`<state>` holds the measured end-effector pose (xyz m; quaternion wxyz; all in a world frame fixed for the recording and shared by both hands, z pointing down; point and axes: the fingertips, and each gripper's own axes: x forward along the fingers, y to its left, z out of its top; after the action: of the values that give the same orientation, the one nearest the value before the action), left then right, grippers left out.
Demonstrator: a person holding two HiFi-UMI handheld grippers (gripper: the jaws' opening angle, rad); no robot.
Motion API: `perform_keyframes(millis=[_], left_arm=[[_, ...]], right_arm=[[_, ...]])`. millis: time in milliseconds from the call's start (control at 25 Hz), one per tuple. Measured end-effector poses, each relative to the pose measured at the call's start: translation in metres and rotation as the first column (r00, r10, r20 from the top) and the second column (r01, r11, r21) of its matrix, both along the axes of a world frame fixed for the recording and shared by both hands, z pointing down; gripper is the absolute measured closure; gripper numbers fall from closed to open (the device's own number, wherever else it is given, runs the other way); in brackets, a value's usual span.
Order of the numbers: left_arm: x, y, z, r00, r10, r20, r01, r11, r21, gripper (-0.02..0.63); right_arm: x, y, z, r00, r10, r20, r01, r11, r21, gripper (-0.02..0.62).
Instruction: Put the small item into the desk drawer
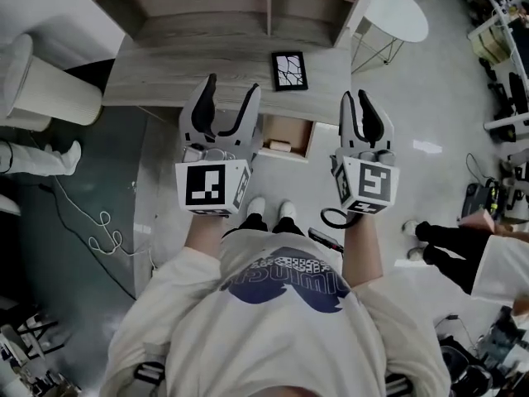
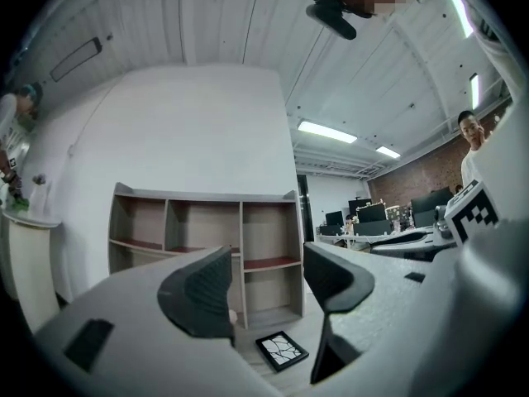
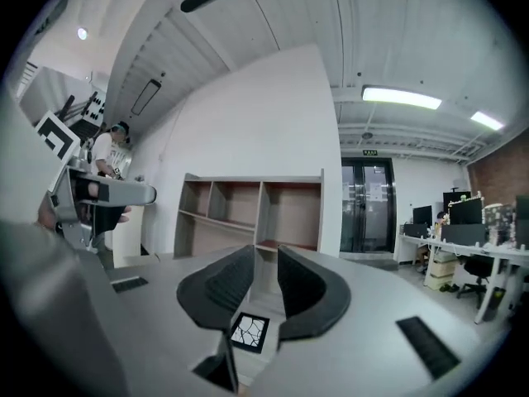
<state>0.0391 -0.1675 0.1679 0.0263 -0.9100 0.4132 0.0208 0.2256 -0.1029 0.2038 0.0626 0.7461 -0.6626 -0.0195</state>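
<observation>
An open drawer (image 1: 299,130) juts out from under the grey wooden desk (image 1: 165,77), and a small pale item (image 1: 280,145) lies inside it. A black-framed tile with a cracked white pattern (image 1: 290,70) lies flat on the desktop; it shows again low between the jaws as the tile (image 2: 282,350) (image 3: 249,331). My left gripper (image 1: 231,85) is held level above the desk's front edge, open and empty (image 2: 269,275). My right gripper (image 1: 355,98) hovers beside the desk's right end, its jaws a narrow gap apart with nothing between them (image 3: 264,275).
An open shelf unit (image 1: 248,7) stands at the back of the desk. A white cylinder (image 1: 50,85) sits left of the desk, and a round white table (image 1: 397,11) to the far right. A cable (image 1: 91,222) loops across the floor on the left. People stand at left (image 1: 41,155) and right (image 1: 479,255).
</observation>
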Motion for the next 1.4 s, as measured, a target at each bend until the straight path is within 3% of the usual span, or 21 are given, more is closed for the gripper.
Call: perform_keyframes(millis=[160, 520, 680, 1400], left_arm=[[0.005, 0.008, -0.017, 1.0, 0.012, -0.005, -0.012, 0.999, 0.042, 0.354], [0.01, 0.022, -0.027, 1.0, 0.011, 0.007, -0.011, 0.996, 0.084, 0.548], [0.012, 0.023, -0.026, 1.0, 0.01, 0.023, -0.012, 0.996, 0.09, 0.595], [0.013, 0.025, -0.041, 0.999, 0.021, 0.043, -0.027, 0.986, 0.163, 0.598]], right_arm=[[0.0, 0.013, -0.029, 1.0, 0.023, -0.014, -0.023, 0.998, 0.059, 0.54], [-0.001, 0.029, -0.047, 0.998, 0.054, -0.039, -0.05, 0.994, 0.094, 0.583], [-0.003, 0.032, -0.047, 0.998, 0.063, -0.031, -0.06, 0.994, 0.094, 0.597], [-0.007, 0.031, -0.056, 0.998, 0.051, -0.025, -0.047, 0.99, 0.135, 0.597]])
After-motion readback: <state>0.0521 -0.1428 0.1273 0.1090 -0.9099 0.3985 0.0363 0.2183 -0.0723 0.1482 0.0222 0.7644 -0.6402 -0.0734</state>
